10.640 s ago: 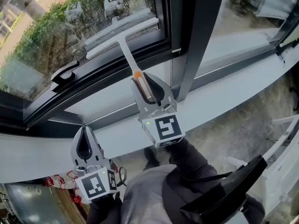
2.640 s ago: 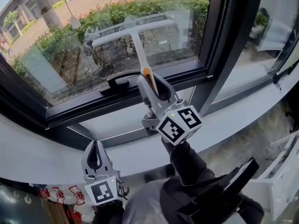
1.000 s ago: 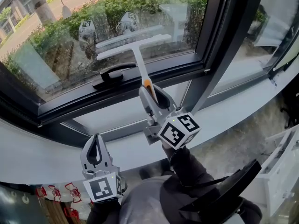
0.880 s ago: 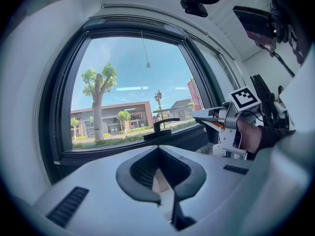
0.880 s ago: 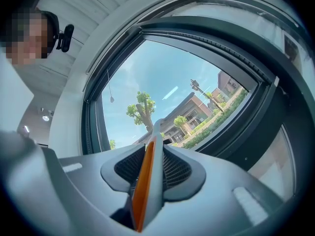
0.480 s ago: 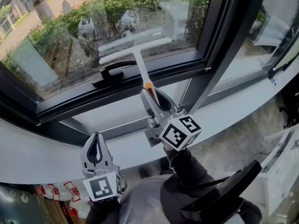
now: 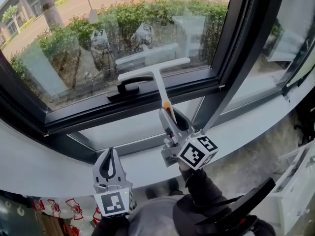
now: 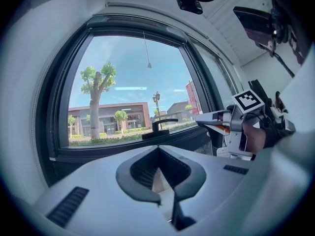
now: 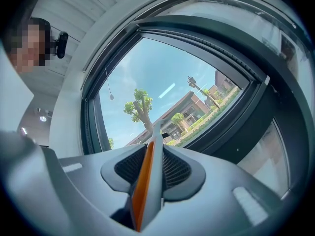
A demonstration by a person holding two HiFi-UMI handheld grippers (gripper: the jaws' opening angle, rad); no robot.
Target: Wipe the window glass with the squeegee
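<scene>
A white T-shaped squeegee (image 7: 153, 68) with an orange strip on its handle rests its blade low on the window glass (image 7: 98, 38), just above the bottom frame. My right gripper (image 7: 172, 120) is shut on the handle; in the right gripper view the handle (image 9: 147, 173) runs up between the jaws of the right gripper (image 9: 150, 177) toward the glass (image 9: 162, 95). My left gripper (image 7: 109, 164) hangs low by the sill, shut with nothing in it. In the left gripper view the left gripper (image 8: 162, 181) faces the pane, and the right gripper (image 8: 230, 126) shows at the right.
A black window handle (image 7: 129, 86) lies on the dark bottom frame, left of the squeegee's stem. A thick dark mullion (image 7: 236, 48) divides off a second pane at the right. The white sill (image 7: 49, 166) curves below. White furniture (image 7: 295, 181) stands at the lower right.
The squeegee blade has slid down the glass toward the bottom frame, with the right gripper drawing back and down. The left gripper has stayed low by the sill.
</scene>
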